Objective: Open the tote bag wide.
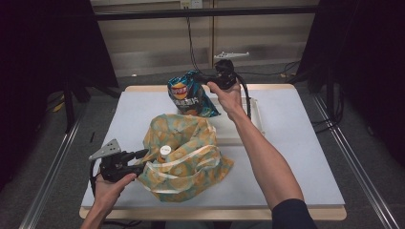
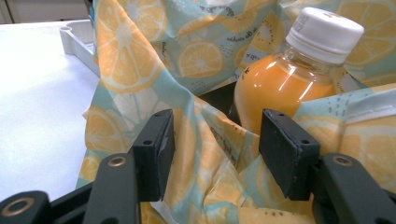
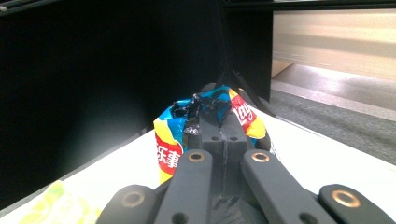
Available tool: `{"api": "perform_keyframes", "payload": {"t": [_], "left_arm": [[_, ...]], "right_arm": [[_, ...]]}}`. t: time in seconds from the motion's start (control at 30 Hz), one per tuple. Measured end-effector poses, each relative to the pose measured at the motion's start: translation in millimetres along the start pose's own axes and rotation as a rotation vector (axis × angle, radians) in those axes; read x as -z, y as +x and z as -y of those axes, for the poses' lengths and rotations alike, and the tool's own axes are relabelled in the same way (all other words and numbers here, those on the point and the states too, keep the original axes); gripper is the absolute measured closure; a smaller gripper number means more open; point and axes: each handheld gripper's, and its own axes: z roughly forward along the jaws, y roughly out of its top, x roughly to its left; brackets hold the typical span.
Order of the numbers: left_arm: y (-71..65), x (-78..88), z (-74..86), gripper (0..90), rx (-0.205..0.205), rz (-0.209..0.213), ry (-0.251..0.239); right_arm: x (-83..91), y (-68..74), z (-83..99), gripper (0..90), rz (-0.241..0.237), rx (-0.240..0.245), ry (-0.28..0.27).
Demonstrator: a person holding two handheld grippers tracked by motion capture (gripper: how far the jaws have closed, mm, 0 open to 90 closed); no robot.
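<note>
While the left gripper point(image 1: 138, 160) sits at the near left edge of the cloth bag point(image 1: 184, 157), its jaws stand about half apart with a fold of the lemon-print fabric between them; in the left gripper view the pads point(image 2: 285, 149) do not look pressed on the cloth, so it reads as steadying or spreading the bag's mouth rather than pinching it. That would keep the opening up for what comes next. Inside the bag stands a bottle point(image 2: 289, 84) of orange drink with a white cap, upright, its lower half buried in the folds. Behind the bag lies a pale tray point(image 1: 255, 117) on the white counter point(image 1: 296, 157), mostly covered by the bag and forearm. Farther right and back, the right gripper point(image 1: 203, 76) is clamped tight on the crumpled top of the chip bag point(image 1: 188, 95), which hangs above the far part of the counter, likely on its way to the cloth bag. How much else the cloth bag holds cannot be told.
</note>
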Motion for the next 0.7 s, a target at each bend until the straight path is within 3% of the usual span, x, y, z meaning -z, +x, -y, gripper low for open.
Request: {"api": "perform_keyframes", "payload": {"t": [0.37,0.7], "left_arm": [[1.6,0.6,1.2,45.4,-0.007,0.003,0.004],[1.6,0.5,1.3,45.4,-0.011,-0.005,0.008]], "right_arm": [[-7.3,-19.8,4.0,90.0,0.059,-0.022,0.023],[-7.4,-51.7,4.3,90.0,0.135,-0.059,0.027]]}}
